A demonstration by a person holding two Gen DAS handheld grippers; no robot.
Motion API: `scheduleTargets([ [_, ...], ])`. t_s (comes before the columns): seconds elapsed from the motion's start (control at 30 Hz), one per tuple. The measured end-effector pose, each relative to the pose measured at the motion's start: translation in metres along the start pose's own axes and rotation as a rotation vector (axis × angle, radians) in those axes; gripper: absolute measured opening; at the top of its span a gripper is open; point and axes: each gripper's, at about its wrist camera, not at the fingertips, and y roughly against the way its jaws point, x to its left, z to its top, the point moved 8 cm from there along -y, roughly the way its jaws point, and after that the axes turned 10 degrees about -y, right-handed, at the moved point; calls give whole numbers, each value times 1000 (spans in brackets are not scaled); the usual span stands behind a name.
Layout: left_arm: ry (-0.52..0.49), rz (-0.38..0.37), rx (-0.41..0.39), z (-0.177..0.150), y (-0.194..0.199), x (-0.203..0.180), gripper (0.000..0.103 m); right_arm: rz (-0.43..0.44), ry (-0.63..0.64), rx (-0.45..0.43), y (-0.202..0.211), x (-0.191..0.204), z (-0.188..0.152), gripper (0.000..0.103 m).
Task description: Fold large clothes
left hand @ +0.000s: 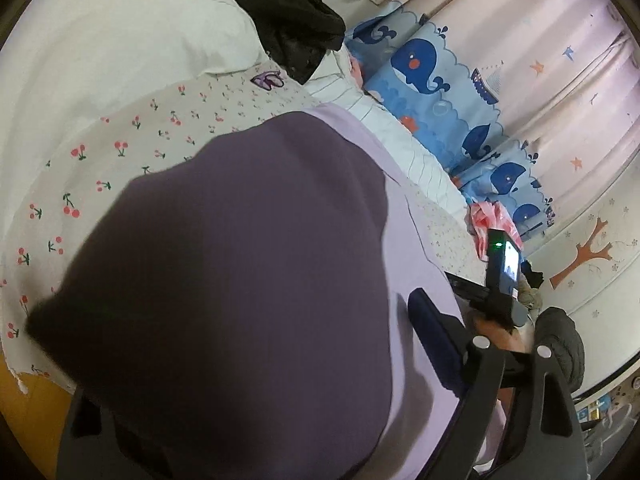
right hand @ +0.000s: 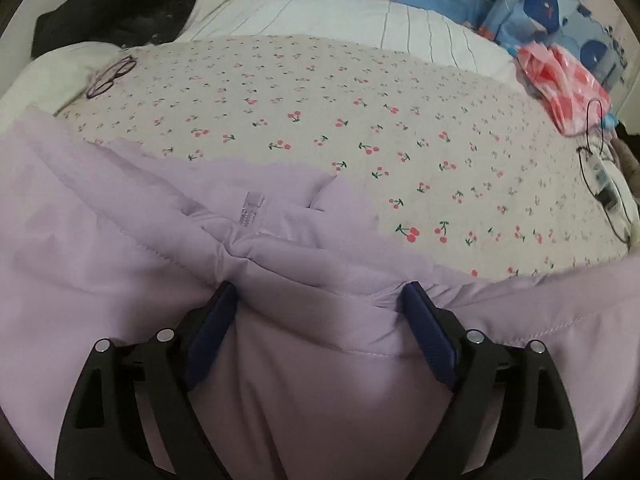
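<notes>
The lilac jacket (right hand: 120,248) lies bunched on the cherry-print bed sheet (right hand: 360,120), near its front edge. The right hand-held gripper (right hand: 320,296) stands spread wide over the jacket — its blue pads (right hand: 428,336) rest against a fold without pinching it. The left hand-held gripper (left hand: 320,360) is mostly hidden by purple cloth close to the lens; only one pad (left hand: 432,340) shows, set wide.

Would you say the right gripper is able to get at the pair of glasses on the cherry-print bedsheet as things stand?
Probably not directly: the right gripper is open over the lilac padded garment, and the glasses lie far across the cherry-print bedsheet.
</notes>
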Motion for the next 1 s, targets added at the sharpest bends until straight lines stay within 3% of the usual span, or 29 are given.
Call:
scheduleTargets([
  [0.1,90,-41,7,1,1,14,85,78,-7,-59,48,-4,-15,82],
  [0.2,126,-53,8,0,-1,17,85,87,38,-117,98,-1,-40,82],
  [0.3,112,-34,4,0,-2,14,85,33,126,-68,87,11,-83,83],
  [0.43,41,-15,-9,0,0,5,84,40,94,-60,83,8,-85,86],
  [0.53,26,10,-27,0,3,3,84,80,109,-113,121,16,-91,86],
  [0.6,-2,57,-44,-1,6,1,84,73,145,-146,136,20,-105,86],
  [0.7,-62,133,-55,-1,5,-6,84,65,150,-119,113,19,-133,89],
  [0.8,-121,185,-62,-2,6,-12,84,94,109,-135,116,15,-137,90],
  [0.93,-93,185,-56,-1,6,-4,84,110,104,-189,149,17,-148,90],
  [1.0,-82,187,-55,0,5,-2,84,91,107,-172,139,16,-163,93],
])
